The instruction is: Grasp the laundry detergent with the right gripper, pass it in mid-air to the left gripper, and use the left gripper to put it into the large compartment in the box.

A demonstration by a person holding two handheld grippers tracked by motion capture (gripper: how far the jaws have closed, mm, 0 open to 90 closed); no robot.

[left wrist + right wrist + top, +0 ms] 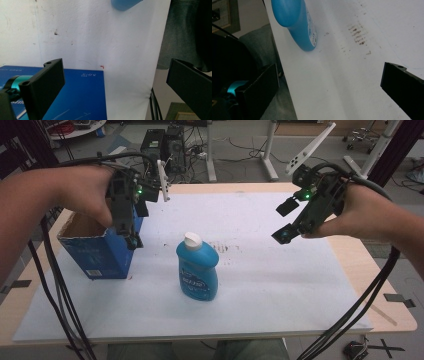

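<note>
The left claw (131,237) hangs in the air with its two black jaws wide apart and nothing between them. It points down over the near right corner of a blue box (102,251). In the left gripper view the blue top of the box (82,97) lies under the left jaw, and white paper (100,37) shows between the jaws.

The right claw (285,222) is also up in the air, on the right side. Its jaws are wide apart and hold nothing. It tilts down and to the left, toward the middle of the surface (395,312).

A blue bottle (197,268) with a white cap (192,240) stands upright in the middle of the white paper (280,285). It is between the two claws and well apart from both. The box is near it on its left, not touching it. In the right gripper view the bottle (298,23) shows far up at the top left, and some brown smudges (357,37) mark the paper just beside it. The bottom of the bottle (125,3) peeks in at the top of the left gripper view.
</note>
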